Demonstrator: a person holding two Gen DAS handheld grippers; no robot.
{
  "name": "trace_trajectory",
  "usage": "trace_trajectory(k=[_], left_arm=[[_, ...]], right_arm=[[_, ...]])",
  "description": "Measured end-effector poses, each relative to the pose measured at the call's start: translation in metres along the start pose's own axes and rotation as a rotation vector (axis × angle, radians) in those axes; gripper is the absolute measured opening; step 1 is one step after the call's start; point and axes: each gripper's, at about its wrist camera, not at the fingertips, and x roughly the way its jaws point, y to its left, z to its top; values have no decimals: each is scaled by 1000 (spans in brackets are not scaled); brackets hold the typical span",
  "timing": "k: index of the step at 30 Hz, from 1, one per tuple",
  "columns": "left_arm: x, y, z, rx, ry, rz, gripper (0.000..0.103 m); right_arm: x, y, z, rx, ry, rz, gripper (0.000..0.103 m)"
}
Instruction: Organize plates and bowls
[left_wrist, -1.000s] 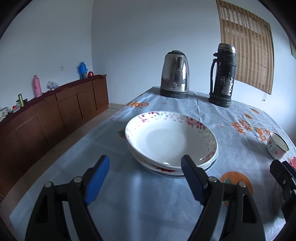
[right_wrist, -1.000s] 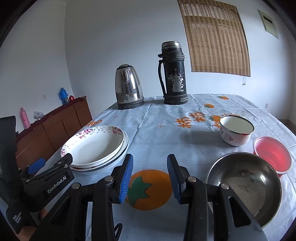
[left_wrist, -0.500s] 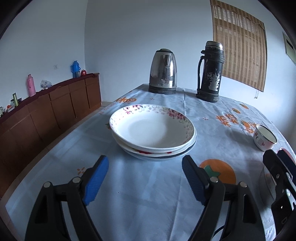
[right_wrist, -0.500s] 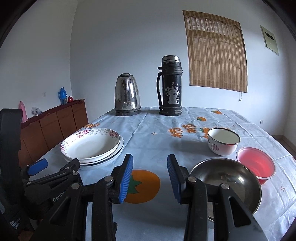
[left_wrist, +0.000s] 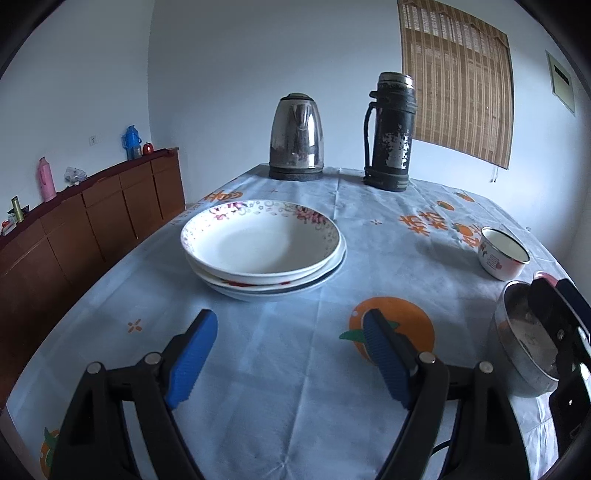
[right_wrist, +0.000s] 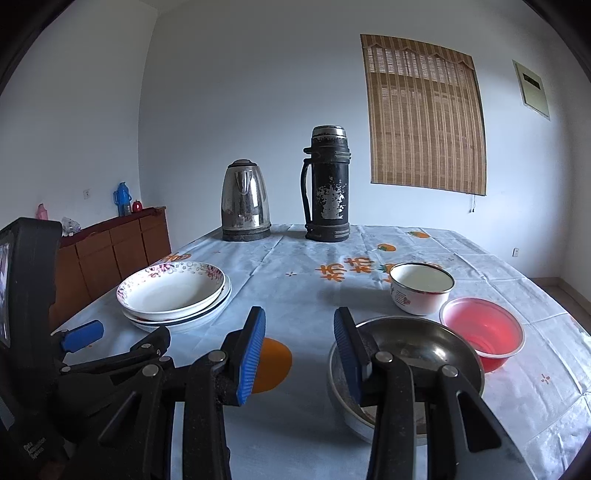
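Tablecloth (right_wrist: 295, 295) carries kettle (right_wrist: 245, 201), flask (right_wrist: 328, 184), stacked plates (right_wrist: 173, 291); both grippers' fingers (left_wrist: 192, 354) apart, empty.

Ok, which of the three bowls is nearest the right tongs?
The steel bowl: it sits right beside the right tongs, while the white enamel bowl and the pink plastic bowl lie farther back.

three stacked plates (right_wrist: 173, 295), three bowls (right_wrist: 421, 291), one kettle (right_wrist: 245, 201), one thermos (right_wrist: 328, 184)

Steel kettle (left_wrist: 296, 137) beside black thermos (left_wrist: 389, 133); wooden sideboard (left_wrist: 92, 218) left.
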Motion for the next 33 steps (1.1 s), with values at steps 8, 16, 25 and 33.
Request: trace_trajectory(k=[8, 16, 25, 33], left_arm=[[-5, -28, -4, 44, 5, -32, 83], [-9, -43, -8, 63, 15, -50, 83], [-14, -63, -5, 98, 29, -103, 83], [-28, -90, 6, 171, 4, -183, 83]], right_arm=[[-12, -23, -4, 16, -37, -40, 42], [-19, -41, -6, 31, -41, -62, 42], [-35, -76, -8, 31, -24, -131, 42], [-50, -138, 1, 61, -14, -244, 42]])
